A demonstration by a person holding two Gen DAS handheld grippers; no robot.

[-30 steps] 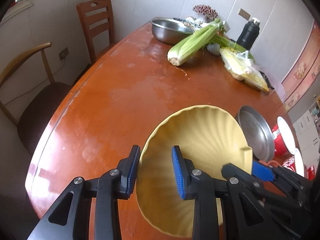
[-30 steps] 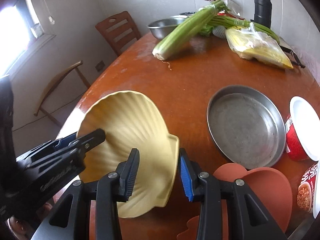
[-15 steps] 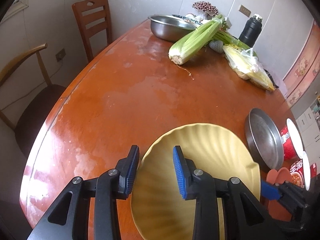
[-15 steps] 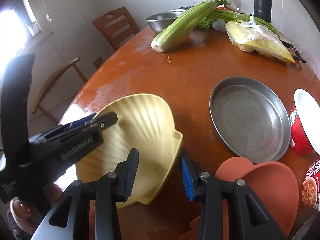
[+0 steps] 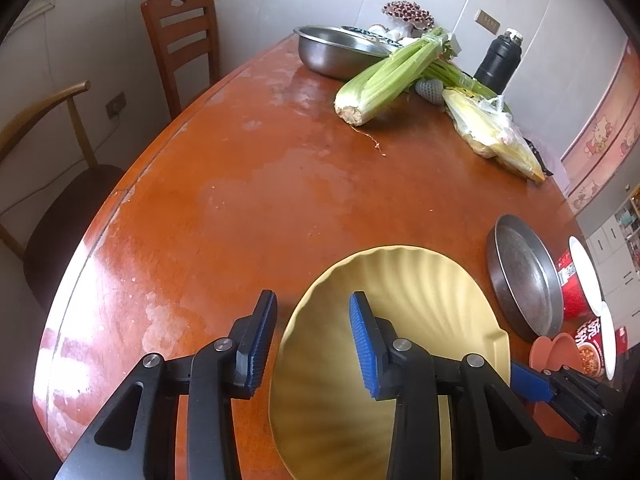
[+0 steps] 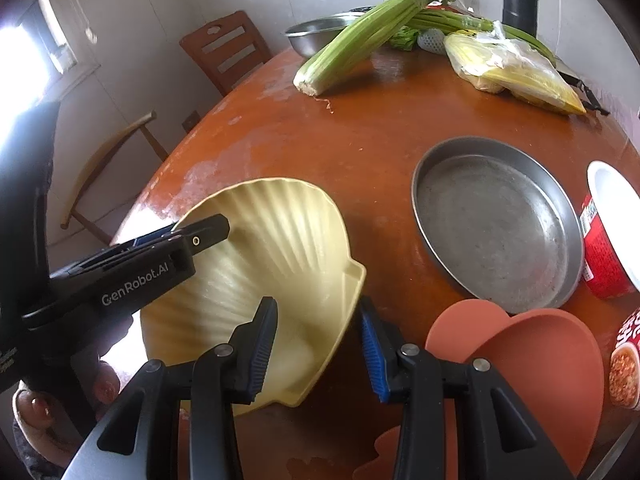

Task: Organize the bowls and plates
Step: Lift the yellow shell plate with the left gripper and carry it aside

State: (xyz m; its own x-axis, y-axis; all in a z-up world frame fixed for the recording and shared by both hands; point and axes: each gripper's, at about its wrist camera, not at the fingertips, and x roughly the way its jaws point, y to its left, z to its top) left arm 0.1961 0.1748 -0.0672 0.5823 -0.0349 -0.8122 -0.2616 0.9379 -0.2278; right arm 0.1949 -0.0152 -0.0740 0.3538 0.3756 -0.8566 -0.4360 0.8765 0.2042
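A yellow shell-shaped plate lies on the brown table near its front edge. My left gripper is open, its fingers astride the plate's left rim without pinching it. My right gripper is open, its fingers astride the plate's hinge end, apart from it. A round metal pan sits to the right. An orange heart-shaped plate lies at the front right, beside my right gripper.
Red instant noodle cups stand at the right edge. Celery, bagged corn, a steel bowl and a black flask are at the far end. Wooden chairs stand at the left.
The yellow plate has come down from a tilted, held position to lie on the table. Both grippers have opened wider and no longer pinch its rim.
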